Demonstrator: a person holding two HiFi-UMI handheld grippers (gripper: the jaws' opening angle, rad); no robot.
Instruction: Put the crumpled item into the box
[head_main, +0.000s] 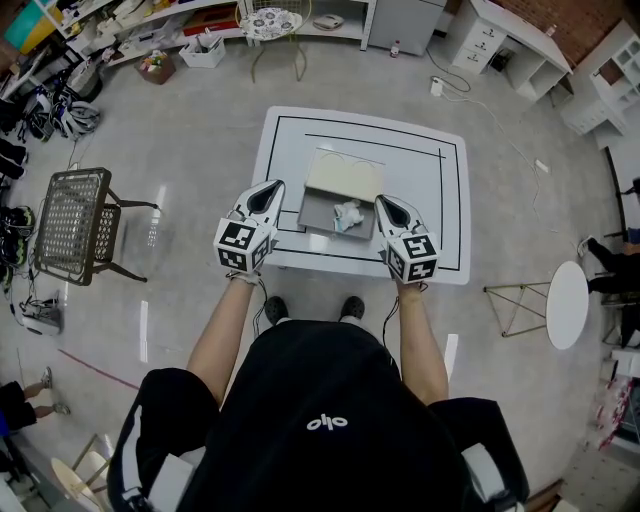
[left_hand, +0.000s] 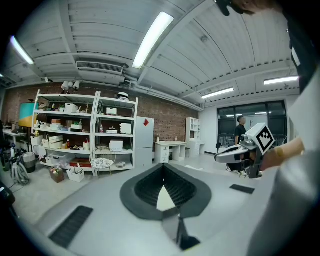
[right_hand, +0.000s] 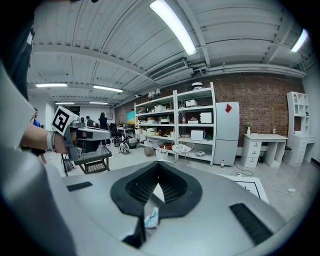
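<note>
Crumpled item (head_main: 347, 214) inside box (head_main: 320, 213): placement judged done. Left gripper (head_main: 269, 192), right gripper (head_main: 386, 204) flank box, jaws closed, empty. Next: withdraw.

A wire-mesh stand (head_main: 72, 222) sits left of the white table (head_main: 455, 210), shelving (left_hand: 82, 130) behind

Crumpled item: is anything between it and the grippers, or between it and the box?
Nothing visible. The crumpled item already lies in the open box, toward its right side. The right gripper sits just beside it, the left gripper across the box; both are shut and empty.
</note>
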